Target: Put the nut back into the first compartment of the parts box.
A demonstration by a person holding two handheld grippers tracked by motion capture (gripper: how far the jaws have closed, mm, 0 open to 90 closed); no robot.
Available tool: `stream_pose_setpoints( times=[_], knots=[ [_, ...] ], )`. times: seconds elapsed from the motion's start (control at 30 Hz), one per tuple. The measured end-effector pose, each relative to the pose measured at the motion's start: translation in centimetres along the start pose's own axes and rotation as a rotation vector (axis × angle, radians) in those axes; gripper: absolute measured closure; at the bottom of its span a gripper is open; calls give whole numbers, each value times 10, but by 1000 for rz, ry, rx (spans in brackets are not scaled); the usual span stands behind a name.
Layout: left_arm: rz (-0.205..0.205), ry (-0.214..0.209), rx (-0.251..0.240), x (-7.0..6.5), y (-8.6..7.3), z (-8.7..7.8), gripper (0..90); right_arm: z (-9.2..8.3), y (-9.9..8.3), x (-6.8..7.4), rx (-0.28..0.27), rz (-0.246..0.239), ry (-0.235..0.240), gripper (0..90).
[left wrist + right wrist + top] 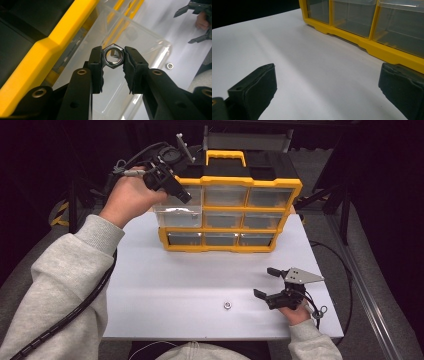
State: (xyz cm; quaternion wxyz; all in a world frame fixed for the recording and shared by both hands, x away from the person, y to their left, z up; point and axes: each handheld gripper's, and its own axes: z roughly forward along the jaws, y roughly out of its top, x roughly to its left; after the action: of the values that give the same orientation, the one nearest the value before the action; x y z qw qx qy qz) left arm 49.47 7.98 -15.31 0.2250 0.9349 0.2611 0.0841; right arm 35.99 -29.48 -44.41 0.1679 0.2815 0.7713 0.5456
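A yellow and black drawer cabinet [232, 210] stands at the back of the white table [165, 285]. Its left middle clear drawer [176, 215] is pulled out. My left gripper [184, 197] hovers just above that drawer, shut on a steel hex nut [113, 56] held between the pads, over the open drawer [140, 45]. A second small nut [227, 305] lies on the table near the front edge, also seen as a small nut [170, 66] past the drawer. My right gripper [266, 282] rests at the front right, open, with nothing between its fingers [259, 87].
The cabinet's lower yellow frame [367, 46] and clear drawers [352, 15] lie ahead of the right gripper. A black cable [75, 310] trails from the left gripper along the sleeve. Dark floor and stands surround the table.
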Motion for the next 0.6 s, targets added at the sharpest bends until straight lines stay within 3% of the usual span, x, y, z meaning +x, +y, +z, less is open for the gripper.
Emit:
stream_pose_setpoints(
  times=[0.4,0.6],
  knots=[
    [-35,-45,47,9,-2,23,696,0,0,0,4,-1,1,24],
    [-54,-46,75,13,-1,29,696,0,0,0,5,0,2,24]
  ],
)
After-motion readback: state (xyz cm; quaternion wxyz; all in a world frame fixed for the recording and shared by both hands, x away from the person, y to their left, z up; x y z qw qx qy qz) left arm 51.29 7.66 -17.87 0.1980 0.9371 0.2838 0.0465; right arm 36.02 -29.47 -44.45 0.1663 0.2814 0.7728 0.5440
